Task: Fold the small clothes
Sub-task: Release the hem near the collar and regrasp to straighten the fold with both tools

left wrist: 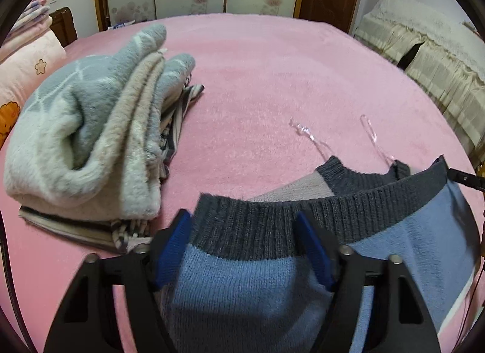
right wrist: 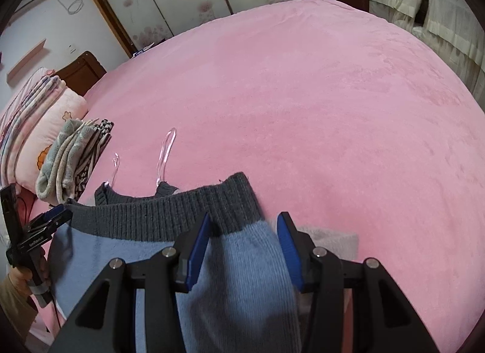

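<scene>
The blue knit sweater (left wrist: 242, 286) hangs low in both frames, its grey ribbed hem (left wrist: 348, 201) stretched crosswise between the two grippers. The left gripper (left wrist: 245, 250) and the right gripper (right wrist: 242, 250) each clamp a bunched hem corner. The sweater's grey neckline (left wrist: 357, 171) lies just beyond on the pink bed (left wrist: 303, 74).

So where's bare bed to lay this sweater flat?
Free: the pink blanket ahead of the sweater, out to the far edge, right of the folded pile. Crowded: the pile and pillows on the left; the clear loops lie just past the collar.

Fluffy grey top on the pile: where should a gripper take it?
Grip the fluffy grey top by its rounded folded edge facing the camera, coming in low from the near side. That thick roll overhangs the striped clothes, so jaws can probably straddle it.
</scene>
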Demonstrator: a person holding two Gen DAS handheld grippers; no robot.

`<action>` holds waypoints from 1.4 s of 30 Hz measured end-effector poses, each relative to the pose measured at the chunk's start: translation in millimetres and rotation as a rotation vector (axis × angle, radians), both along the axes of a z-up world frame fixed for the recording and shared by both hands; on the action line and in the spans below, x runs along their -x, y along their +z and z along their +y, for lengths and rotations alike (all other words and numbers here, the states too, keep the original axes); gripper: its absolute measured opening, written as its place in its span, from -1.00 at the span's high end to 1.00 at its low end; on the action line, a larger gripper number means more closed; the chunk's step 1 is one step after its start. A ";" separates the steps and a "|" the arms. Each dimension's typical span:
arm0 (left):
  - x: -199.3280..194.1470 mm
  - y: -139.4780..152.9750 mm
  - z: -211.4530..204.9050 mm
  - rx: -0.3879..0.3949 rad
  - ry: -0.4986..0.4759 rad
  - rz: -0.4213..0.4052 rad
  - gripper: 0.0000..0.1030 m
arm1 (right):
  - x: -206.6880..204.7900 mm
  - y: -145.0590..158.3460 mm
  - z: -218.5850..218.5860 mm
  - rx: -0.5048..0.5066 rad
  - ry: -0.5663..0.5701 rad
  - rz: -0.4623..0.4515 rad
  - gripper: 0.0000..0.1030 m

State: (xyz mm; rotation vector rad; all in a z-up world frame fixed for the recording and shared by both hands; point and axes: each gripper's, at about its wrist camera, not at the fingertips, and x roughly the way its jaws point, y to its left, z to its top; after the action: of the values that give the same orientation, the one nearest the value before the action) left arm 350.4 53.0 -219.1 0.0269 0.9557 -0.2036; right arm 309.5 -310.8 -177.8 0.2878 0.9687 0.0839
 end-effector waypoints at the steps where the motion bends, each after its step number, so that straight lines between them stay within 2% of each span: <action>1: -2.6 -2.1 1.0 -0.014 0.012 0.008 0.22 | -0.9 -0.6 1.2 0.004 0.009 -0.007 0.10; 3: -7.2 -6.2 1.2 -0.019 0.020 0.024 0.66 | -1.5 -0.4 5.2 0.016 0.026 -0.031 0.10; 5: -9.7 -7.8 0.8 -0.036 0.028 0.036 0.77 | -3.4 -2.7 10.5 0.042 0.047 -0.032 0.13; 6: -9.4 -7.3 -1.6 -0.053 0.021 0.032 0.82 | -4.1 -3.9 13.4 0.062 0.055 -0.027 0.33; 7: -9.0 -6.8 -4.5 -0.071 0.016 0.026 0.84 | -3.9 -5.6 16.4 0.097 0.066 -0.020 0.77; 8: -7.9 -6.5 -9.0 -0.097 0.010 0.016 0.85 | -3.4 -7.7 18.4 0.131 0.070 -0.012 0.84; 11: -4.8 -0.3 -15.6 -0.136 0.019 -0.020 0.87 | 4.1 -4.7 12.8 0.141 0.032 -0.047 0.85; 15: -2.7 16.3 -13.7 -0.116 0.050 -0.076 0.88 | 15.3 7.1 -3.6 0.082 -0.045 -0.113 0.86; 19: -6.7 22.1 -16.9 -0.122 0.061 -0.104 0.88 | 19.2 11.5 -6.2 0.104 -0.079 -0.138 0.87; 26: -28.9 -8.0 -25.1 -0.165 0.117 -0.085 0.88 | 12.9 -3.8 -14.9 0.125 -0.158 -0.104 0.87; 32: -27.3 -28.7 -32.2 -0.201 0.127 -0.085 0.84 | 16.0 -22.0 -20.0 0.128 -0.204 -0.089 0.87; 36: -30.0 -32.5 -30.5 -0.200 0.139 -0.085 0.74 | 16.3 -23.2 -17.2 0.142 -0.205 -0.091 0.87; 38: -31.2 -33.3 -29.1 -0.198 0.149 -0.077 0.63 | 15.4 -23.2 -17.5 0.142 -0.201 -0.087 0.86; 40: -32.9 -31.3 -26.9 -0.205 0.167 -0.069 0.26 | 14.1 -21.5 -16.6 0.153 -0.199 -0.079 0.83; 41: -32.4 -29.0 -24.0 -0.198 0.174 -0.069 0.14 | 13.5 -20.7 -15.1 0.149 -0.189 -0.070 0.81; 42: -31.2 -25.6 -21.2 -0.188 0.183 -0.070 -0.12 | 14.0 -18.7 -15.0 0.152 -0.186 -0.063 0.76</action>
State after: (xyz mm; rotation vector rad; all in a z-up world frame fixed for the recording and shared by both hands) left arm 381.5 31.8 -244.7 0.1184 0.8998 0.0567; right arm 295.5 -325.7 -196.5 0.2325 0.8771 -0.1496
